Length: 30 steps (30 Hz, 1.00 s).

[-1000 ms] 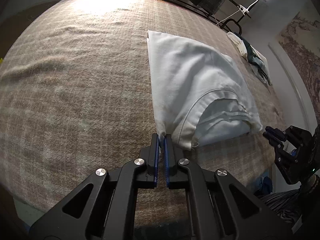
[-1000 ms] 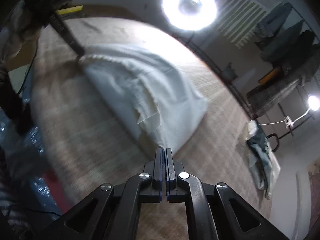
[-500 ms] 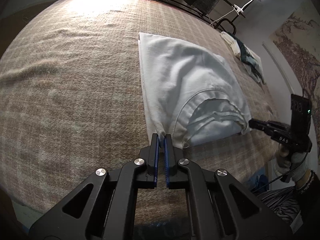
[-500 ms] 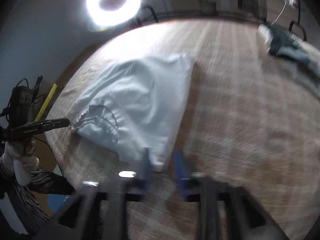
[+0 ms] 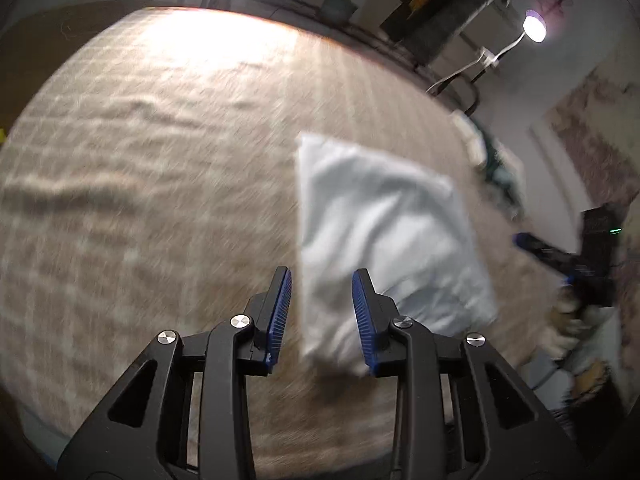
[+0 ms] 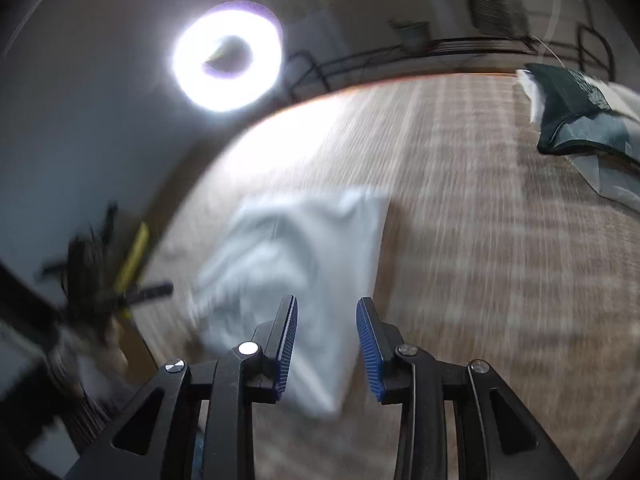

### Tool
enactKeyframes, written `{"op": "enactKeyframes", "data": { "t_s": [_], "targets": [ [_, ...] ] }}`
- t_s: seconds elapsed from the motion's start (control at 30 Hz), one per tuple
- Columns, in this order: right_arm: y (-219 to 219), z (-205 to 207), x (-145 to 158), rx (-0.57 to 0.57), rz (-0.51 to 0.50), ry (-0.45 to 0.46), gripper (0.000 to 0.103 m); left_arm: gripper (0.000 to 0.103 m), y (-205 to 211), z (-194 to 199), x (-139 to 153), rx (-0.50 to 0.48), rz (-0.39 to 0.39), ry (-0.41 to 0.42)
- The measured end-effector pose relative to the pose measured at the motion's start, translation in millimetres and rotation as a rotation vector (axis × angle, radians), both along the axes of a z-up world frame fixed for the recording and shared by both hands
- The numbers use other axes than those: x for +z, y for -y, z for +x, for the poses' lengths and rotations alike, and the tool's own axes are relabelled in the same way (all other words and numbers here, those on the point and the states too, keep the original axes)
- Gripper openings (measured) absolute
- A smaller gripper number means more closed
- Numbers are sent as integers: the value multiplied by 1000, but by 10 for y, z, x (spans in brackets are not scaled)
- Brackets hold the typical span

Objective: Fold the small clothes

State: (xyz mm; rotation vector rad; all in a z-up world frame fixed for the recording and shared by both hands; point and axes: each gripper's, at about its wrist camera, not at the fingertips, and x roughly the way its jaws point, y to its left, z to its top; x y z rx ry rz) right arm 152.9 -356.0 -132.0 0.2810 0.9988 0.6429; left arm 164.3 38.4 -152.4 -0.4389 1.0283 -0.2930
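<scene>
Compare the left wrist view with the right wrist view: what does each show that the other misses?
Only the left wrist view shows the desk lamp and the wall hanging. Only the right wrist view shows the ring light whole and the yellow tape measure. Both show the folded white garment on the plaid blanket, the dark clothes pile, and the left hand-held gripper and right hand-held gripper open.

A lived-in home room used for recording: a brown checked blanket (image 5: 152,184) covers the work surface, with a ring light (image 6: 227,56) glowing beyond its far edge, a desk lamp (image 5: 534,29) and cluttered dark shelving (image 5: 448,4) behind it.
</scene>
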Motion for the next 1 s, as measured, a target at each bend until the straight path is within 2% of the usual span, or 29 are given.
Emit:
{"op": "enactKeyframes", "data": {
  "t_s": [0.07, 0.17, 0.33, 0.4, 0.57, 0.67, 0.73, 0.8, 0.9, 1.0],
  "targets": [
    [-3, 243, 0, -45, 25, -10, 33, 30, 18, 73, 114, -5, -29, 26],
    [-29, 521, -58, -61, 65, -39, 33, 30, 64, 237, 162, 5, 31, 45],
    [-154, 957, -362, -89, 87, -129, 33, 30, 34, 657, -136, 65, 21, -40],
    [-168, 1051, -494, -98, 98, -168, 33, 30, 21, 796, -251, 81, -7, -65],
    [-168, 1195, -671, -91, 169, -214, 31, 30, 129, 1027, -461, 53, -1, -98],
    [-190, 1298, -772, -95, 206, -249, 22, 30, 231, 1045, -522, 20, 29, -114],
    [-174, 1330, -843, -105, 242, -270, 6, 30, 279, 1020, -547, 13, 52, -103],
    [-169, 1339, -846, -109, 261, -257, 2, 30, 308, 992, -541, 4, 75, -86],
    [-198, 1320, -705, -108, 185, -172, 1, 30, 305, 962, -542, 6, 101, -72],
    [-326, 1332, -674, -109, 85, -154, 1, 30, 337, 888, -490, 13, 164, -51]
  ]
}}
